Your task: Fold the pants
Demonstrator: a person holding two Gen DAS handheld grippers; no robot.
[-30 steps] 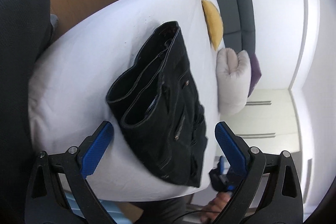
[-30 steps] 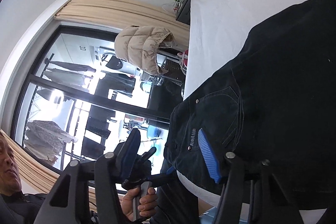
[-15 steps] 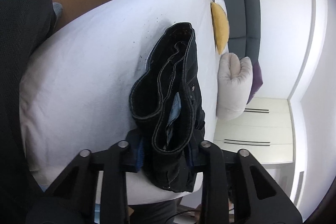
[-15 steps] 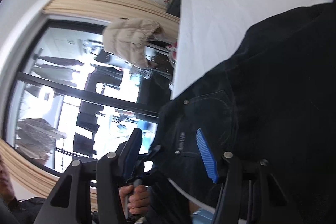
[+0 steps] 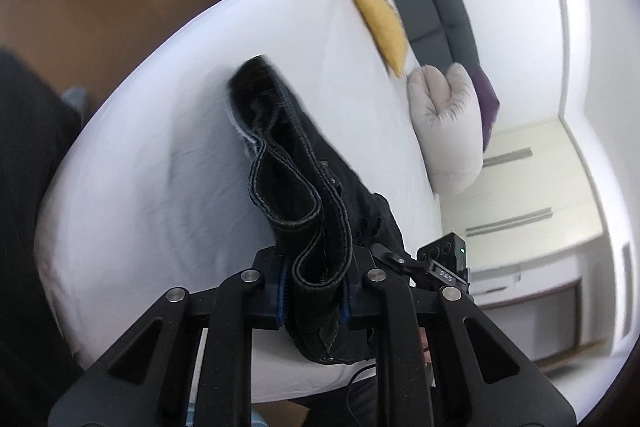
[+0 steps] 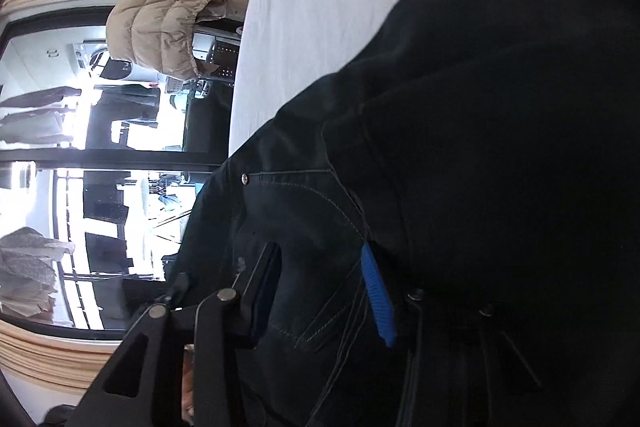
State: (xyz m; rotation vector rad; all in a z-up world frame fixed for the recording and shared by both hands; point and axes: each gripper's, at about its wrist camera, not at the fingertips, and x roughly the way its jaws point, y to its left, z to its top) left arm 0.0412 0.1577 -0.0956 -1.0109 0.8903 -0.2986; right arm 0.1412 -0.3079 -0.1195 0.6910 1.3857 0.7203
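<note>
Black pants [image 5: 304, 187] lie bunched on the white bed [image 5: 160, 131], hems raised toward the camera. Left hand-held gripper [image 5: 314, 301] has just been closing and now pinches the stacked leg hems. Right hand-held gripper [image 6: 324, 287], jaws closing, straddles a fold of denim near the pocket; pad contact unclear.

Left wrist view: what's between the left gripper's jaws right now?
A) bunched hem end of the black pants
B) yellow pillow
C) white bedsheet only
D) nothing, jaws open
A: the left gripper has its blue pads pressed on either side of the stitched hem end of the black pants, which rise off the white bed.
</note>
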